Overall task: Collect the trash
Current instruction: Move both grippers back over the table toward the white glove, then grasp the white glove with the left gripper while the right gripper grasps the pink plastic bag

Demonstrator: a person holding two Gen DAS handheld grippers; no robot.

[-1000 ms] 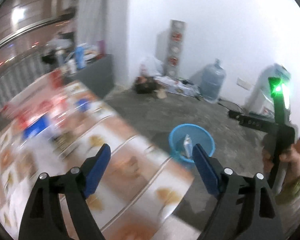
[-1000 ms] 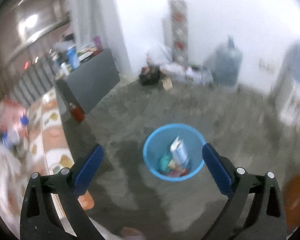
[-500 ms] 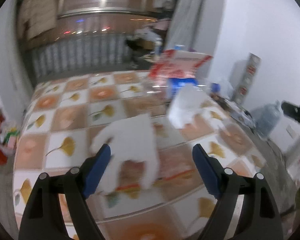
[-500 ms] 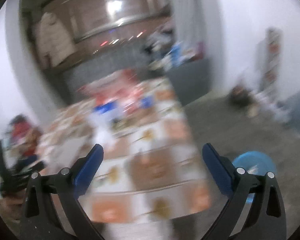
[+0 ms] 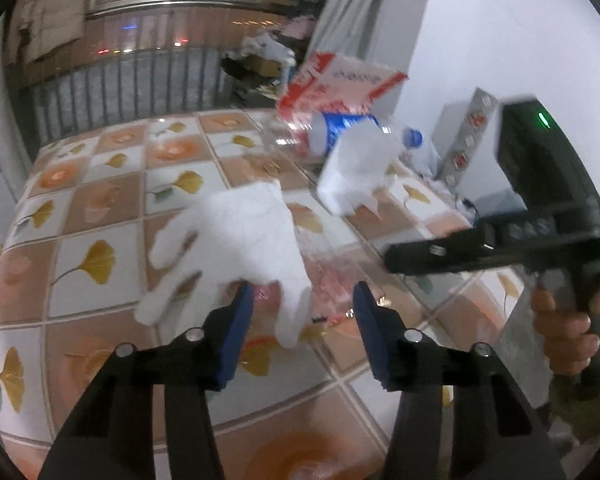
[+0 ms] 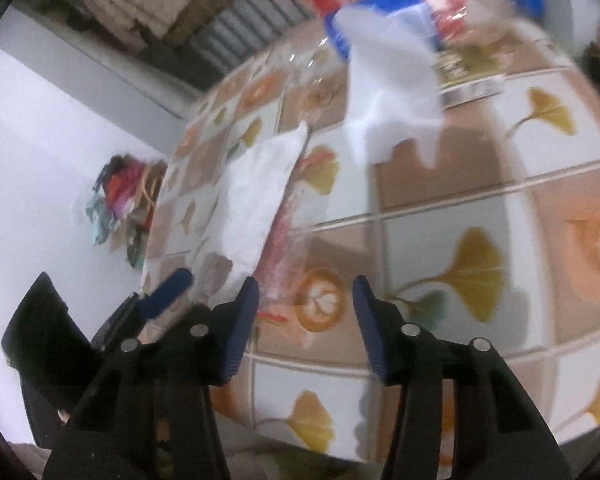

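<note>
The left gripper (image 5: pixel 303 300) is spread with nothing between its jaws, poised over a torn white paper (image 5: pixel 236 240) lying on the patterned tablecloth (image 5: pixel 80 208). The right gripper (image 6: pixel 303 300) is likewise released (a second white scrap (image 6: pixel 388 92) lies farther back).

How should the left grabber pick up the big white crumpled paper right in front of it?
Probably by its near, ragged edge. The big white paper lies flat on the table, and that edge already sits between the open left gripper fingers. Come from above, tips down, and pinch there.
</note>
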